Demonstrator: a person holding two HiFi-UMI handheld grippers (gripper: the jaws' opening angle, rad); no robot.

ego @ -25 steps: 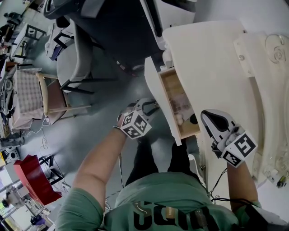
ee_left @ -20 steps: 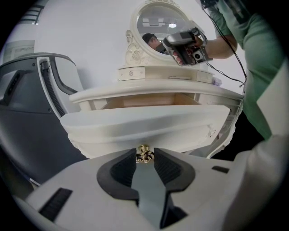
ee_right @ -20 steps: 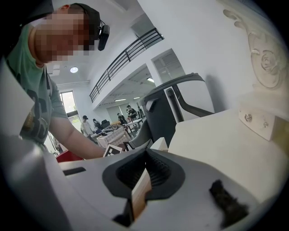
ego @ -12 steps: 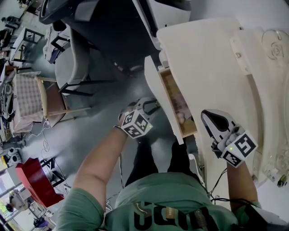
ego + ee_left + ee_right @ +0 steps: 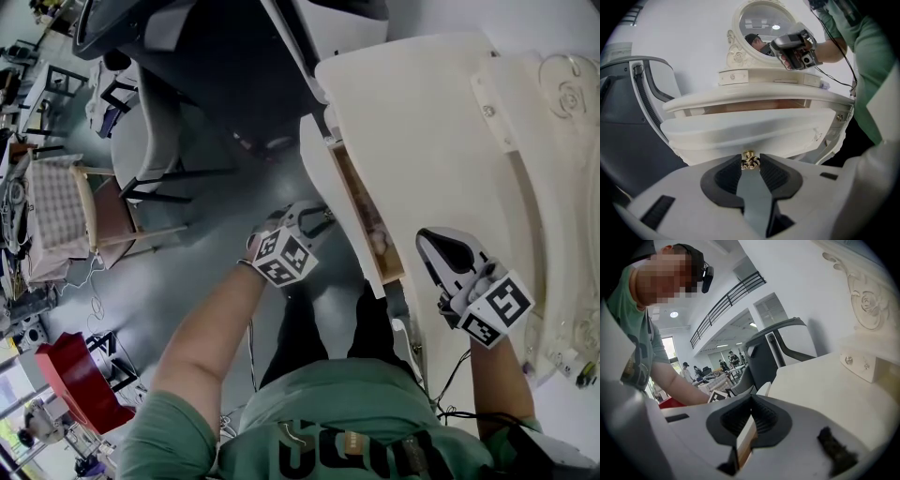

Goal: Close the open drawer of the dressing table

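The cream dressing table (image 5: 422,122) fills the right of the head view, and its drawer (image 5: 370,230) stands a little way out, showing a wooden inside. My left gripper (image 5: 314,220) is at the drawer front (image 5: 750,129), shut on its small gold knob (image 5: 749,161), which sits between the two pads. My right gripper (image 5: 433,246) hovers over the table top near its front edge, jaws together with nothing in them. In the right gripper view that gripper (image 5: 750,401) points across the table top (image 5: 820,385).
The oval mirror (image 5: 764,23) with its carved frame rises at the back of the table. A grey chair (image 5: 150,141) and a wooden chair (image 5: 103,202) stand on the floor to the left. A dark bulky seat (image 5: 234,56) is beyond the table. A red stand (image 5: 70,375) is at lower left.
The drawer has slid further into the table, so less of its wooden inside shows. My left gripper has followed it toward the table. The right gripper has stayed put.
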